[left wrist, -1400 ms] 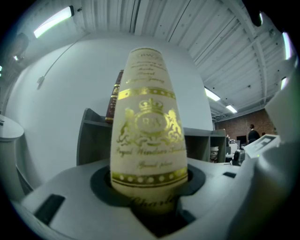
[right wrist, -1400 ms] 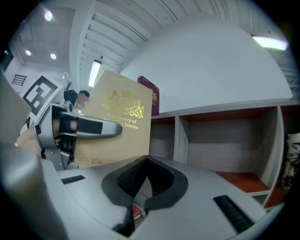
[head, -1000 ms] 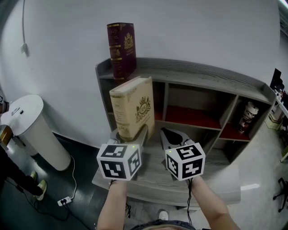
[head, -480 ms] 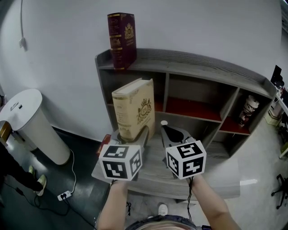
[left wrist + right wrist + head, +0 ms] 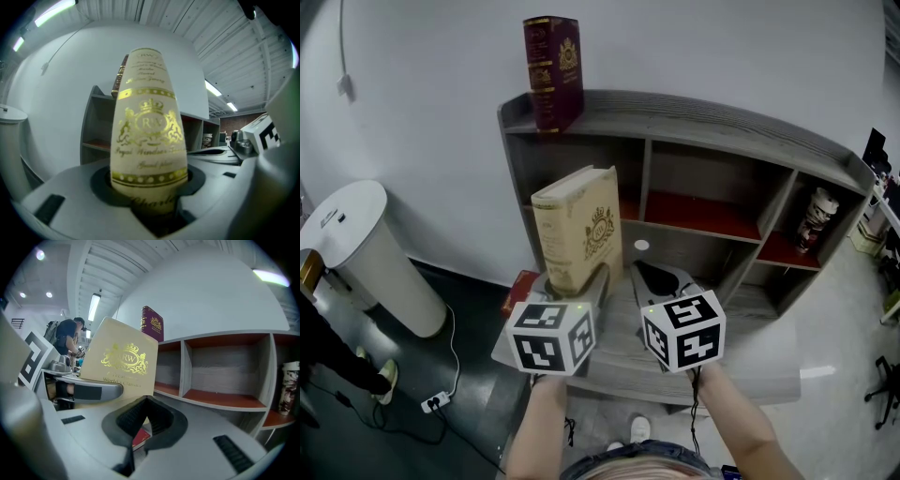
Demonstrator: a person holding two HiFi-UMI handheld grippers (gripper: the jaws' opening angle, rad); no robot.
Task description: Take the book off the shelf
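Book: cream hardback, gilt crest, upright, lower end clamped between wide-set jaws of left gripper, held clear in front of shelf's left bay. Right gripper: jaws tip-to-tip, empty. Maroon book: upright, left end of grey wood-grain shelf top. Two books.

Cream book: gold "RW" crest on cover and spine, "World's Classics" under the cover crest, "Charle…" at spine foot.

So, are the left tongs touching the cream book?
Touching. The left gripper view shows the cream book wedged upright between the left tongs, both jaws pressed against its covers.
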